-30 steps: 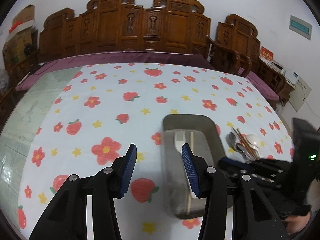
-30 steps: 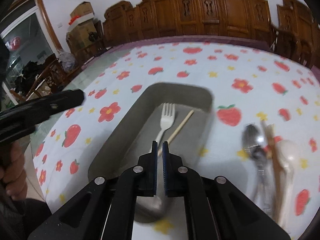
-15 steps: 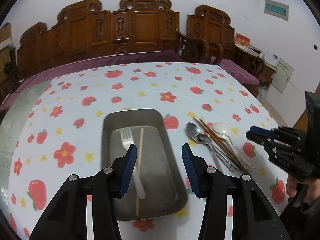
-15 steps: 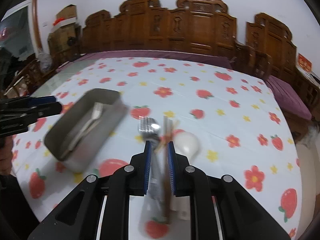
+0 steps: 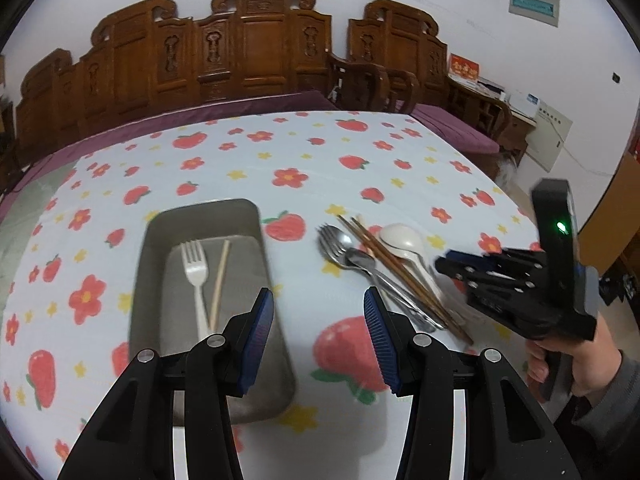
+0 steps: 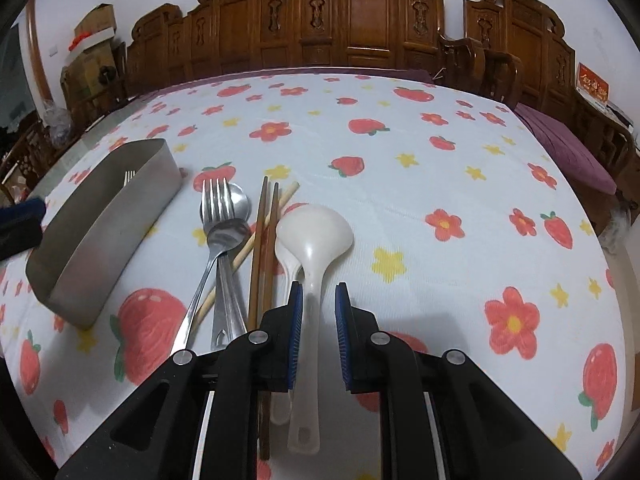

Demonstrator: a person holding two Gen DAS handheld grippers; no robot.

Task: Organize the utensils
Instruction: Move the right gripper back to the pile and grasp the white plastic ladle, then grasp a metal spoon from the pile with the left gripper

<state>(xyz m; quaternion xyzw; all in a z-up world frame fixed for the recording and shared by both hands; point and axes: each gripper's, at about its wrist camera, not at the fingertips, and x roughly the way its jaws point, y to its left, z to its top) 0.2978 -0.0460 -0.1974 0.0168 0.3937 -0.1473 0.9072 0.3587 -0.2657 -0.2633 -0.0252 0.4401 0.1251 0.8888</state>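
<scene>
On my left, the rectangular grey metal tray [image 5: 208,304] sits on the strawberry-print tablecloth [image 5: 280,160], holding a white plastic fork [image 5: 196,276] and one pale wooden chopstick [image 5: 220,280], both lying along its length. My left gripper [image 5: 318,334] hangs just past the tray's right edge, jaws spread, nothing between them.

Right of the tray lies the loose pile: a steel fork [image 6: 216,216] over steel spoons [image 6: 236,200], a dark brown chopstick pair [image 6: 264,240], and two white plastic spoons.

My right gripper [image 6: 318,334] is the nearer one. The larger white plastic ladle-shaped spoon [image 6: 316,236] lies bowl away from me, its handle running straight back between my jaws. These have just been opening; the pads stand either side of the handle, and I judge them not pressing yet. Closing here should take the handle across its narrow width.
</scene>
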